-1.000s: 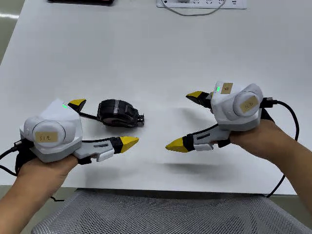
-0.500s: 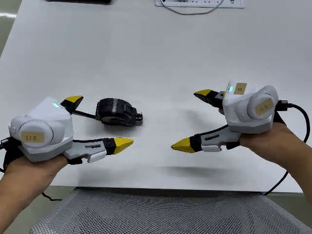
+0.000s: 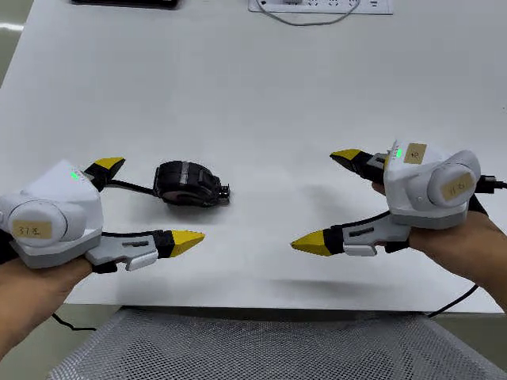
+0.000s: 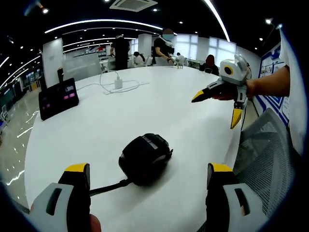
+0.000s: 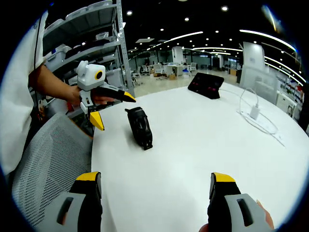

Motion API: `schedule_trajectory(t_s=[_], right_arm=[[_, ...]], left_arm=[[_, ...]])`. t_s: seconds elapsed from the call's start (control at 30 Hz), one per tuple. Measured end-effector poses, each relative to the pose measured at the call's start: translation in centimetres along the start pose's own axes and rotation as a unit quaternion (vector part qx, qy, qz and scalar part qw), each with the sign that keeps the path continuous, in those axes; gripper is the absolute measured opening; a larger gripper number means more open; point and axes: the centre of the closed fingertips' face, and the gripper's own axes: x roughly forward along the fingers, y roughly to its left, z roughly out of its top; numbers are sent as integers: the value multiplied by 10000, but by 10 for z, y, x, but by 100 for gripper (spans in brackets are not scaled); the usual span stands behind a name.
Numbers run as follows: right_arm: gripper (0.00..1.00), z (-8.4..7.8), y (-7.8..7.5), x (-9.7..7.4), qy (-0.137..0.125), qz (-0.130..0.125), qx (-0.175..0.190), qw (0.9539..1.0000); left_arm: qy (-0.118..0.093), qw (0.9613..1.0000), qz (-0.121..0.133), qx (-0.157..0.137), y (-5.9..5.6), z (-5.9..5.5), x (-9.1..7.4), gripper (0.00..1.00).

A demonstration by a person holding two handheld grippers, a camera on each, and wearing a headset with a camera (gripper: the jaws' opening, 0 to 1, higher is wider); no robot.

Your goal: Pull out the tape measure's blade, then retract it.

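Note:
A black tape measure (image 3: 187, 183) lies on the white table (image 3: 261, 103), its blade drawn in and a black wrist strap trailing to its left. My left gripper (image 3: 146, 203) stands open just left of it, and the case (image 4: 145, 158) lies a little ahead between its yellow-tipped fingers (image 4: 77, 169), untouched. My right gripper (image 3: 331, 199) hangs open over the table's right side, well apart from the tape measure (image 5: 140, 126). The other hand's gripper (image 4: 223, 92) appears across the table in the left gripper view, and likewise my left gripper (image 5: 104, 104) in the right gripper view.
A white power strip (image 3: 321, 6) with a cable lies at the table's far edge, and a dark tablet (image 5: 205, 82) stands near the far left corner. A grey mesh chair (image 3: 261, 348) sits below the near edge. People stand far behind the table.
Both grippers have drawn apart: the left one moved left and nearer the table's front edge, the right one moved right. Both stay open. The tape measure has not moved.

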Motion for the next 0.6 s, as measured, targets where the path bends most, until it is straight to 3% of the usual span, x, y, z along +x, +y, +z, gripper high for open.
schedule_trajectory(t_s=[0.6], right_arm=[[94,-13,-7,-21,-6,-260,128,9996]], left_arm=[[-6,9999,-42,98,1,-3,-15,99]])
